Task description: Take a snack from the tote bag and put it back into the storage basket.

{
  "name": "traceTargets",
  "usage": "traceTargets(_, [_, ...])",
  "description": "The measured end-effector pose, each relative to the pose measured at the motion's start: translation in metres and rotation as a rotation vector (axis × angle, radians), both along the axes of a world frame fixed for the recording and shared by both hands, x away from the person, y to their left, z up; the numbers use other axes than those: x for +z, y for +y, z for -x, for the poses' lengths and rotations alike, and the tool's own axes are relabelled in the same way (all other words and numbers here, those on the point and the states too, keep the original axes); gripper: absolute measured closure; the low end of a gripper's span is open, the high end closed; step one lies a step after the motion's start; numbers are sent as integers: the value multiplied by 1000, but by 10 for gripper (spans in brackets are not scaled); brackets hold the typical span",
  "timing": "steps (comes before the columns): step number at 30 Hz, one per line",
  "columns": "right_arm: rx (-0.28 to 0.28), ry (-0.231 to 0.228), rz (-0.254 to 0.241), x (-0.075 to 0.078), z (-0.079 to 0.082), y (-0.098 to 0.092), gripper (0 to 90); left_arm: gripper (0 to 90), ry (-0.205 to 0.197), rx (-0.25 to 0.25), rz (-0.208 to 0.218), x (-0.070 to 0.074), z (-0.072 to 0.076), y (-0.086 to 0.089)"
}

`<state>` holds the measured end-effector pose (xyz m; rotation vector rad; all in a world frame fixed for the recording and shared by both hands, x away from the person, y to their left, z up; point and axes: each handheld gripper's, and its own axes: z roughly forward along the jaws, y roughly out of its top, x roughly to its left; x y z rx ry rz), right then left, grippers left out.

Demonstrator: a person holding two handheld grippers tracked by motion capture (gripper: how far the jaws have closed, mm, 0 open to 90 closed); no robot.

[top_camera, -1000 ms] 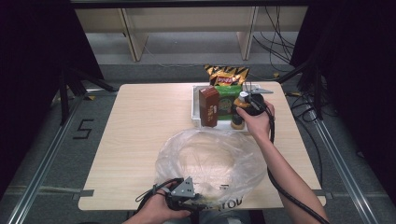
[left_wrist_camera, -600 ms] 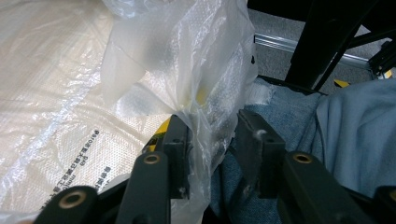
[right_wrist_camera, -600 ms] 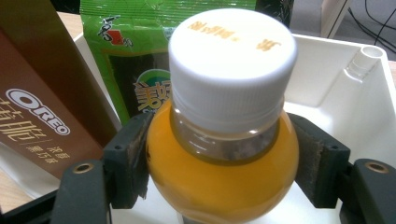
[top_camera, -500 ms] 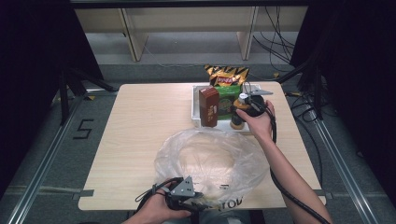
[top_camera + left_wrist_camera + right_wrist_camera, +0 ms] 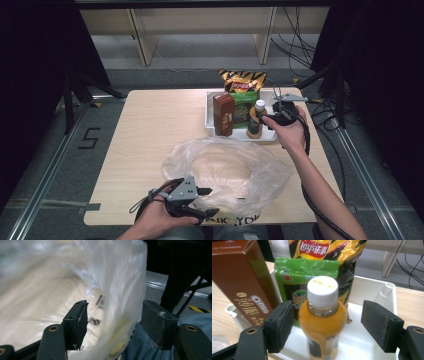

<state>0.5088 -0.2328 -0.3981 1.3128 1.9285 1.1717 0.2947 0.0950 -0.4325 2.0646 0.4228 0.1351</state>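
The white tray [image 5: 212, 114] stands on the far right part of the bench [image 5: 150, 130], and everything else is placed from it. Inside the tray, an orange juice bottle [image 5: 323, 322] with a white cap stands upright at the near edge; a brown Oreo box [image 5: 242, 277] stands upright to its left, a green snack packet [image 5: 305, 271] leans just behind the bottle, and a yellow-and-black chip bag [image 5: 329, 252] rises at the tray's far side. The right hand-held gripper [image 5: 327, 327] reaches in from the tray's near right side, its jaws spread wide on either side of the bottle, with clear gaps between pads and bottle, so it is released and grasps nothing. Nearer the person than the tray, a clear plastic bag [image 5: 227, 170] lies crumpled on the bench, touching the tray's near edge. The left hand-held gripper [image 5: 207, 200] sits at the bag's near rim, at the bench edge farthest from the tray; its jaws have just been opening and stand wide apart, with a fold of the bag's film [image 5: 117, 290] hanging loose between them, not pinched
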Motion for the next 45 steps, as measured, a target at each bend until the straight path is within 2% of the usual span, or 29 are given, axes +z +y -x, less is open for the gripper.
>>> traceTargets(3, [17, -12, 3, 6, 7, -7, 337, 391, -21, 34, 33, 13, -3, 8])
traceTargets(4, [13, -9, -12, 7, 11, -8, 370, 409, -29, 49, 39, 17, -5, 11])
traceTargets(5, [15, 3, -27, 9, 14, -9, 418, 443, -48, 45, 43, 21, -8, 14])
traceTargets(7, [41, -6, -48, 11, 18, -14, 512, 488, -40, 91, 65, 25, -14, 17])
traceTargets(9, [29, 1, -72, 14, 24, -13, 601, 539, -46, 123, 80, 28, -24, 21])
traceTargets(12, [45, -43, -62, 16, 29, -15, 724, 605, -33, 173, 120, 30, -37, 23])
traceTargets(13, [41, -33, -87, 18, 31, -13, 754, 630, -43, 184, 119, 31, -43, 24])
traceTargets(14, [50, -61, -67, 18, 31, -14, 777, 651, -38, 204, 121, 32, -46, 24])
traceTargets(15, [44, -48, -74, 19, 34, -13, 800, 662, -44, 220, 126, 33, -52, 25])
traceTargets(17, [51, -77, -63, 21, 35, -12, 842, 688, -53, 250, 137, 35, -61, 27])
traceTargets(18, [47, -69, -75, 21, 37, -10, 860, 696, -56, 273, 142, 37, -66, 28])
traceTargets(19, [73, -86, -65, 21, 36, -10, 877, 706, -60, 280, 149, 38, -70, 29])
traceTargets(20, [70, -72, -76, 20, 37, -8, 884, 715, -64, 299, 148, 39, -74, 30])
traceTargets(21, [85, -85, -62, 19, 35, -7, 895, 727, -64, 315, 155, 39, -79, 31])
traceTargets(22, [82, -67, -76, 19, 36, -4, 900, 737, -58, 331, 159, 40, -82, 31])
traceTargets(23, [95, -86, -68, 18, 34, -3, 900, 752, -53, 340, 160, 40, -87, 32])
traceTargets(24, [93, -75, -81, 18, 35, 0, 900, 770, -48, 347, 165, 40, -91, 32])
traceTargets(26, [116, -80, -67, 19, 33, 5, 900, 793, -47, 356, 167, 41, -98, 32])
traceTargets(29, [132, -76, -80, 22, 33, 12, 900, 808, -55, 371, 173, 42, -107, 31])
traceTargets(31, [148, -101, -62, 23, 30, 15, 900, 811, -58, 380, 175, 43, -112, 30])
traceTargets(32, [148, -97, -71, 24, 30, 17, 900, 812, -60, 377, 179, 43, -114, 29])
traceTargets(34, [159, -97, -79, 25, 29, 20, 900, 810, -64, 390, 179, 44, -117, 28])
traceTargets(35, [160, -112, -74, 25, 28, 20, 900, 809, -69, 393, 176, 44, -119, 28])
traceTargets(37, [149, -86, -89, 25, 30, 22, 900, 804, -71, 399, 178, 43, -121, 28])
traceTargets(39, [151, -86, -98, 24, 29, 22, 900, 799, -72, 410, 173, 43, -123, 28])
traceTargets(40, [152, -95, -86, 24, 28, 21, 900, 796, -73, 411, 174, 43, -124, 28])
traceTargets(41, [147, -80, -92, 24, 29, 22, 899, 794, -73, 415, 174, 42, -125, 28])
traceTargets(43, [141, -81, -107, 22, 29, 22, 898, 791, -77, 419, 177, 42, -127, 28])
traceTargets(45, [153, -98, -91, 21, 27, 21, 898, 789, -79, 420, 177, 41, -129, 28])
